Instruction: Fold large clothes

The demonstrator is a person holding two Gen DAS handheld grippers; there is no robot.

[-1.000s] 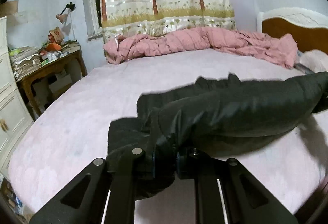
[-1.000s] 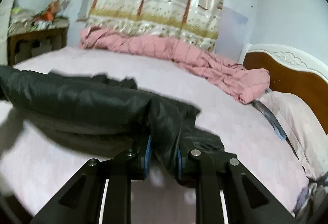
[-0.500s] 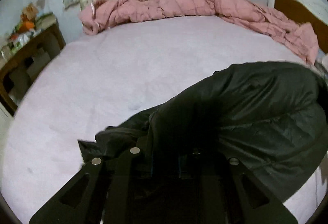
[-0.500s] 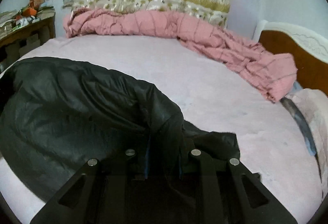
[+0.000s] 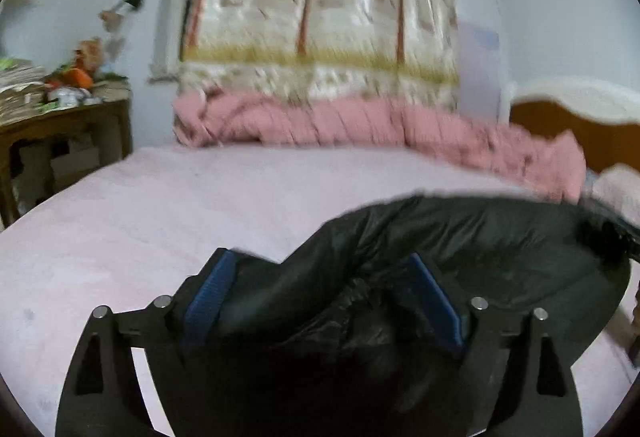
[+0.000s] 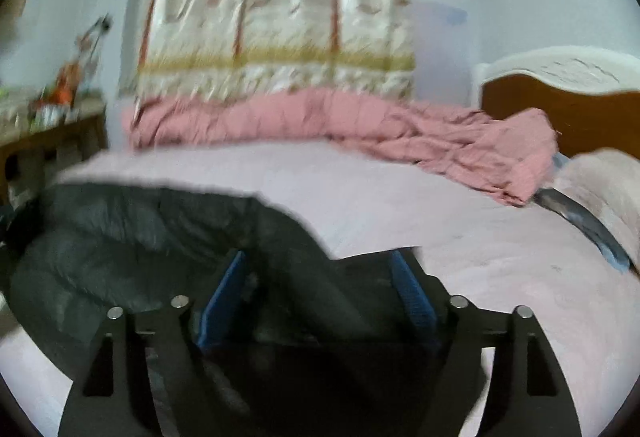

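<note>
Both grippers, left (image 5: 320, 277) and right (image 6: 320, 277), have just been opening and stand wide. Black jacket (image 5: 460, 237) lies loose between their blue pads on the pink bed (image 5: 160, 205).

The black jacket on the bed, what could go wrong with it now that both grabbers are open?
1. Both jaws have just been opening, and the black jacket still bunches between the left gripper and right gripper; pulling back might snag it on a pad and undo the fold.
2. It looks puffy and slippery, so it may spring open on the pink sheet.
</note>
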